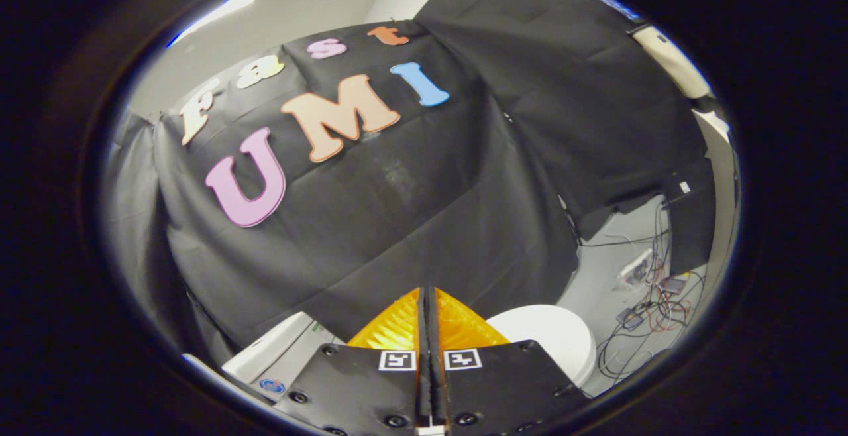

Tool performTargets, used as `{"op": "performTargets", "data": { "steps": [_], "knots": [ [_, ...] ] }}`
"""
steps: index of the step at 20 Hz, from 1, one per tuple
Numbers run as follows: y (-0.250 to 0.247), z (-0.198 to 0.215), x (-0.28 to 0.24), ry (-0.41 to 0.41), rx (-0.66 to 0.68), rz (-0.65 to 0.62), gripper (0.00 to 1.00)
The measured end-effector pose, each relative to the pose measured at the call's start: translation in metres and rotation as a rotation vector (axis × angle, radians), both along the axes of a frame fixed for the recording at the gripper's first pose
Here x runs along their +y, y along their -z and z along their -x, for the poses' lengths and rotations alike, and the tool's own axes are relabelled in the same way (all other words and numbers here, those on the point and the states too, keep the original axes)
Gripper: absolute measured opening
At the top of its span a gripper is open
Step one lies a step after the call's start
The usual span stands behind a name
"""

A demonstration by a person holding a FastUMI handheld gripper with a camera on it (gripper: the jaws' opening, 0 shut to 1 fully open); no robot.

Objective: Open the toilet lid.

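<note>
The tongs are closed, fingers pressed together with nothing between them. The toilet lid lies down at 4 o'clock of the fingertips, apart from them. Loose cables lie on the floor beyond it.

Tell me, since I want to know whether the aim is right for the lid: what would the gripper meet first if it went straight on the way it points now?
Probably the black cloth wall. The gripper, fingers shut on nothing, points above the closed toilet lid, which lies lower and to one side. Depth is hard to judge.
</note>
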State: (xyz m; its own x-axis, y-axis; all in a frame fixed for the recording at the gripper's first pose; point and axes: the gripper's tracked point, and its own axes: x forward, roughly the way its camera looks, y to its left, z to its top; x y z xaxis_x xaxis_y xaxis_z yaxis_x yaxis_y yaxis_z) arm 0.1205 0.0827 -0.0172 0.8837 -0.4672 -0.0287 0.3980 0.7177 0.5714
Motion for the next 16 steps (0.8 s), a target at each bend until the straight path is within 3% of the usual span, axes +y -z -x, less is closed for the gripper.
{"op": "performTargets", "data": {
  "steps": [7, 16],
  "knots": [
    [0.012, -0.002, 0.000, 0.008, 0.058, 0.035, 0.01],
    [-0.024, -0.059, 0.110, -0.194, 0.057, 0.161, 0.01]
  ]
}}
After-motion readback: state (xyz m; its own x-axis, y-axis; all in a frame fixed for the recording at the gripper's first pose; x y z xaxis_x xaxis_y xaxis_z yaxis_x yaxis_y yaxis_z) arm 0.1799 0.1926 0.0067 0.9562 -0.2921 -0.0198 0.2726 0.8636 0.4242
